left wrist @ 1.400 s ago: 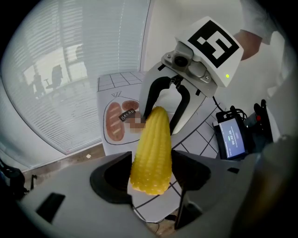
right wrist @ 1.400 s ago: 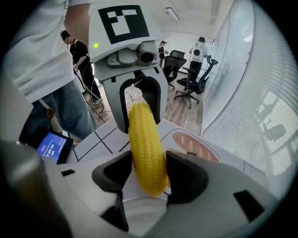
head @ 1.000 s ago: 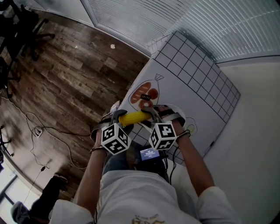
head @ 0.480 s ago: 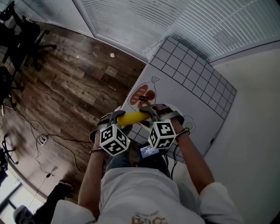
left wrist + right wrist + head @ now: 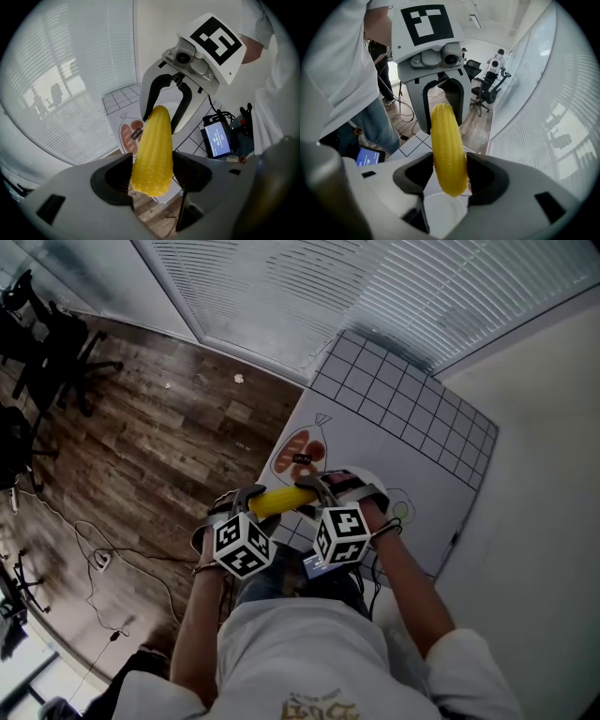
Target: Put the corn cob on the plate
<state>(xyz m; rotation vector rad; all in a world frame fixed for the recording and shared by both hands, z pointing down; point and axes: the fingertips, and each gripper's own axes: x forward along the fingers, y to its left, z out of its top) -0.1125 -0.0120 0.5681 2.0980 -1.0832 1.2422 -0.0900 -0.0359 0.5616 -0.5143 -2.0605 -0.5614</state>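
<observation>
- The left tool (image 5: 152,176) is clamped on one end of the corn cob (image 5: 152,150). Its pads press the sides of the cob, whose butt sticks out past them.
- The right tool (image 5: 450,176) is clamped on the other end in the same way, so the cob hangs level between the two tools, clear of the desk.
- The plate (image 5: 440,213) lies directly under the right tool and off to the side of the left tool, so the cob is not yet centred over it.
- I judge the step in hand to be carrying the cob over the plate. Both tools should travel together at matched height, or the cob may twist or slip from one pair of pads.
- Lower the cob until it rests on the plate before opening either tool. A round cob dropped from above is likely to roll onto the gridded mat (image 5: 412,418).
- Open both tools together, then draw them apart along the cob's length.
</observation>
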